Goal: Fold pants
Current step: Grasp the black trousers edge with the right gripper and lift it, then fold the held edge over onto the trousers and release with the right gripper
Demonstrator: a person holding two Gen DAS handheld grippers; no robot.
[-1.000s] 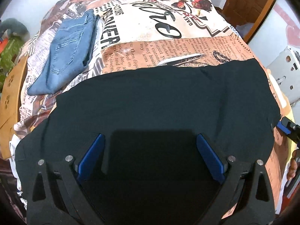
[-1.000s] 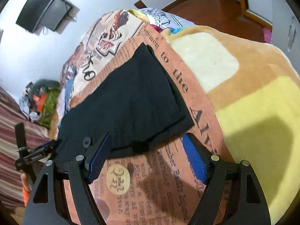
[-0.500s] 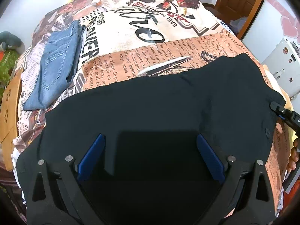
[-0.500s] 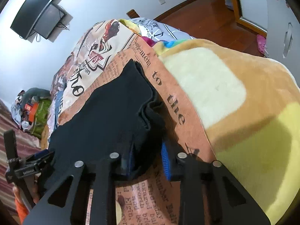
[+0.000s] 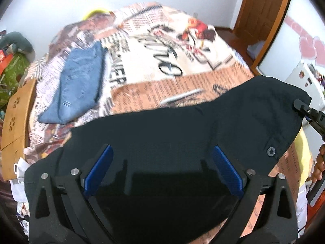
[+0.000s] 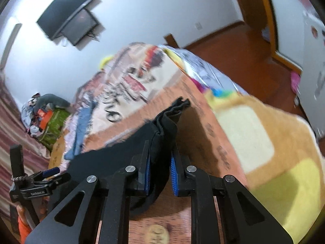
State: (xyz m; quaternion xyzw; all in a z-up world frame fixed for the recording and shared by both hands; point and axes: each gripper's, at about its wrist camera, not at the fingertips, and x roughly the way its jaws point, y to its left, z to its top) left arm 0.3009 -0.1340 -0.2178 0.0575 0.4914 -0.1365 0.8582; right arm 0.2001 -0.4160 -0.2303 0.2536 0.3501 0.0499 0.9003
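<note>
1. Right gripper (image 6: 160, 170) is clamping a bunched edge of the black pants (image 5: 182, 134), lifting it off the bedspread (image 5: 154, 61).
2. Left gripper (image 5: 162, 170) is hovering over the pants, jaws spread wide, gripping nothing.
3. Pants are lying across the bed's near end; jeans (image 5: 79, 83) are lying apart, farther back.
</note>
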